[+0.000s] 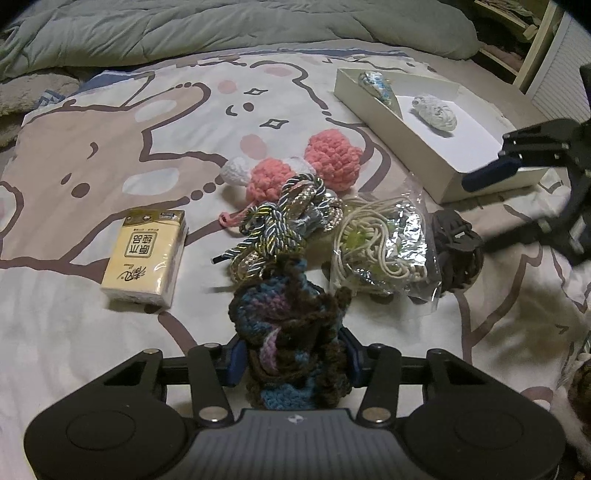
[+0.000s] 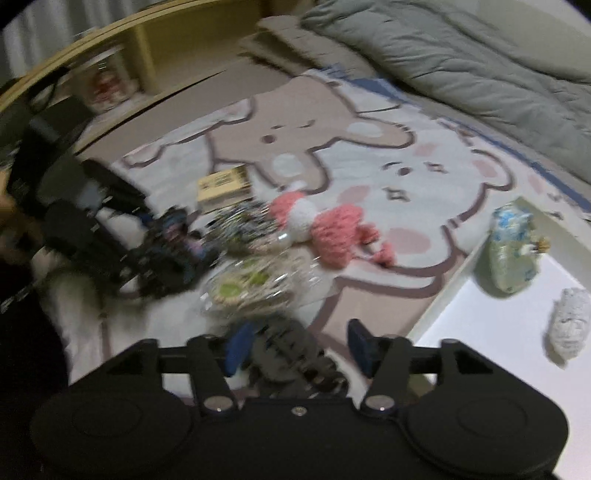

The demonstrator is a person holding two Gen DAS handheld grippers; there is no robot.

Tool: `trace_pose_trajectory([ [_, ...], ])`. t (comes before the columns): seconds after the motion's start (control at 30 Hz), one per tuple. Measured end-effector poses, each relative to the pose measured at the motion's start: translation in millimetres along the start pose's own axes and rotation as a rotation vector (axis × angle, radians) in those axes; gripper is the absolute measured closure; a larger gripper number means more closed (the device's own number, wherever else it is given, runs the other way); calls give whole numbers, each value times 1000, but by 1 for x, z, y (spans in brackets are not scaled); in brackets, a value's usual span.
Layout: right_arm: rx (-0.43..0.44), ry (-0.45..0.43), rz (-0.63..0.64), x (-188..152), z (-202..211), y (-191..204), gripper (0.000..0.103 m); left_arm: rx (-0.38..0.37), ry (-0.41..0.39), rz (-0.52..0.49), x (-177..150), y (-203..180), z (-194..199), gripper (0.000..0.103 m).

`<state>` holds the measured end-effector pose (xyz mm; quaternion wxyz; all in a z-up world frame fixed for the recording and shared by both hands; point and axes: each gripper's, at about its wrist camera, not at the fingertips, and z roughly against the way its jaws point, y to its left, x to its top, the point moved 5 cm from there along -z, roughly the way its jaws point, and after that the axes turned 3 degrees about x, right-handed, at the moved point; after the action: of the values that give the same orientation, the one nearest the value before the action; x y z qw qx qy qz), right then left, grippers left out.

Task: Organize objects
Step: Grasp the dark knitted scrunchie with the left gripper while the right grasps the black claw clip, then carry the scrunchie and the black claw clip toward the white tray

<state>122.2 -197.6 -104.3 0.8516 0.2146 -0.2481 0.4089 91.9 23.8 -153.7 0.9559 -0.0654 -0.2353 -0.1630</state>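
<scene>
Your work surface is a bed (image 1: 92,314) with a cartoon sheet, carrying a duvet (image 1: 221,29), tissue pack (image 1: 146,254), pink crochet (image 1: 295,166), cords (image 1: 288,221), bagged string (image 1: 384,247), and white box (image 1: 391,125).

The left gripper (image 1: 293,360), at the bottom centre of its own view, points steeply down with both blue pads pressed onto a dark knitted bundle (image 1: 291,332). The right gripper (image 2: 301,345), low in its blurred view, has its jaws spread apart.

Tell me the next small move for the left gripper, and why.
Probably lift and carry toward the white cardboard box: the left gripper is already clamped on the dark brown-and-blue crocheted yarn piece, and two wrapped bundles already lie in that box.
</scene>
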Motion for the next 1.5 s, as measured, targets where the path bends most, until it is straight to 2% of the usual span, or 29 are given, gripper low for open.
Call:
trace_pose_trajectory([
  [0.07, 43, 20, 39, -5, -2, 4, 27, -5, 1, 1, 1, 0, 0, 53],
  [0.13, 53, 40, 69, -9, -8, 7, 26, -8, 1, 2, 2, 0, 0, 53],
  [0.27, 12, 50, 110, -7, -21, 5, 27, -10, 6, 0, 3, -2, -2, 53],
  [0.33, 1, 30, 110, -5, -25, 4, 31, -11, 8, 0, 2, -2, -3, 53],
  [0.4, 7, 42, 117, -4, -30, 5, 50, -13, 9, 2, 2, 0, -3, 53],
  [0.47, 17, 56, 113, -5, -34, 7, 53, -14, 10, 6, 2, 0, -3, 53],
  [0.53, -12, 62, 96, -5, -33, 11, 54, -13, 9, 10, 2, 1, -3, 53],
  [0.7, -87, 84, -78, -1, -24, 12, 55, -8, 2, 22, 2, 1, 0, 53],
  [0.83, -206, 63, -328, -1, -12, 2, 55, -6, -1, 31, 2, 1, 2, 53],
  [0.9, -237, 48, -463, -5, -7, -5, 55, -6, -4, 33, 2, 1, 3, 53],
  [1.03, -254, 50, -659, -18, -10, -11, 55, -3, -5, 33, 0, -1, 3, 53],
  [1.1, -247, 66, -709, -23, -16, -12, 53, -2, -1, 30, 0, -2, 2, 53],
  [1.2, -202, 75, -633, -17, -23, -4, 47, -6, 4, 27, -1, -2, 1, 53],
  [1.3, -121, 47, -464, -8, -21, 4, 39, -14, 14, 20, -1, -3, 0, 52],
  [1.4, -89, 59, -241, -7, -18, 13, 39, -15, 21, 6, -3, -3, 1, 53],
  [1.5, -100, 95, -126, -14, -18, 16, 43, -17, 19, 3, -2, -3, 3, 56],
])
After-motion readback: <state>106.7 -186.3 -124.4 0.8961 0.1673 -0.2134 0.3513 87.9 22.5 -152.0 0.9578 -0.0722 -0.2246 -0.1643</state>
